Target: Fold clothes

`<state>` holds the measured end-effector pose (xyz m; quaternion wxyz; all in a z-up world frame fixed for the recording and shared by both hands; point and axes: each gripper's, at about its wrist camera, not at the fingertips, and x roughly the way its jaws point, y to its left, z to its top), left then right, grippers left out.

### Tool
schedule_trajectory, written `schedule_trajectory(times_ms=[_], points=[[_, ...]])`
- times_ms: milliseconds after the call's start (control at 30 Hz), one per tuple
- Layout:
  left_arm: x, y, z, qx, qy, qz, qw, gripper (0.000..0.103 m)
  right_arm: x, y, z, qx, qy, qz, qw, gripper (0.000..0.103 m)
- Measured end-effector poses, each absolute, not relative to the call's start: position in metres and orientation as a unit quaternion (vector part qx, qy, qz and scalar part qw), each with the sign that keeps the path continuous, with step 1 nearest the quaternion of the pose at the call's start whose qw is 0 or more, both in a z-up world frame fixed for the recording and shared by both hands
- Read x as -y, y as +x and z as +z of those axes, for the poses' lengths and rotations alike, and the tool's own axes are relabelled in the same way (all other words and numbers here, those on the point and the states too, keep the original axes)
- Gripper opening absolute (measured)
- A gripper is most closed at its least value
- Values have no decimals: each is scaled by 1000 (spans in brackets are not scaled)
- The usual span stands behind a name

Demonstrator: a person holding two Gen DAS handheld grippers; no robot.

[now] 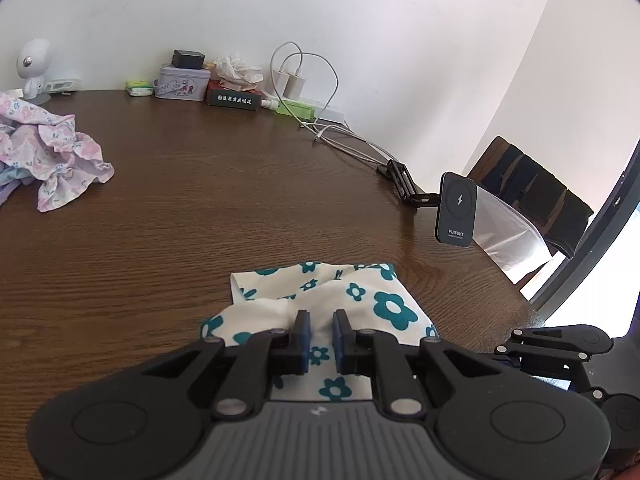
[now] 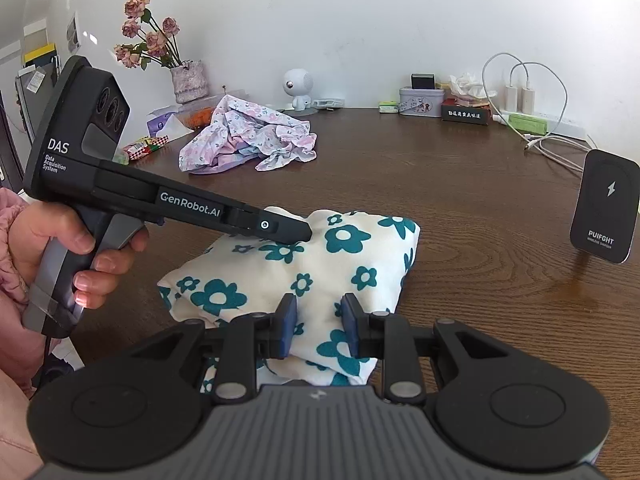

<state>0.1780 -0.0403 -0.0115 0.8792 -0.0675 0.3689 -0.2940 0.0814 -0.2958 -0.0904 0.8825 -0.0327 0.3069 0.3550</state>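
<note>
We see the folded floral garment [image 2: 320, 276] lying on the table [image 2: 460, 208]; it looks soft, light and limp. The left tool [image 1: 320, 322] and right tool [image 2: 316, 308] both stand narrowly parted over the cloth, neither visibly pinching it. We advise gripping a doubled edge, not a single layer.

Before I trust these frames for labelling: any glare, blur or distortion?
Left wrist view: fisheye bends the table edge, window side blown out white. Right wrist view: sharp, glare on the table beside the wireless charger, dark vignette in the corners.
</note>
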Motion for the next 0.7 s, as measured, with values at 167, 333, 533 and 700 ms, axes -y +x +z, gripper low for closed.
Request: schedule_trajectory(times_ms=[167,333,533,700], points=[[33,172,2,-350,-86,-297,884,29,301,75,-85,-289,-26,360,887,29],[16,139,33,-284,-88,-294,908,86,321,57,-63,-250,14,363,897,80],[8,104,36,-297,-92,-276,909,103,331,43,-54,-245,30,352,903,103],[5,75,21,-333,-107,-256,901,103,340,45,-63,-282,83,323,899,103]])
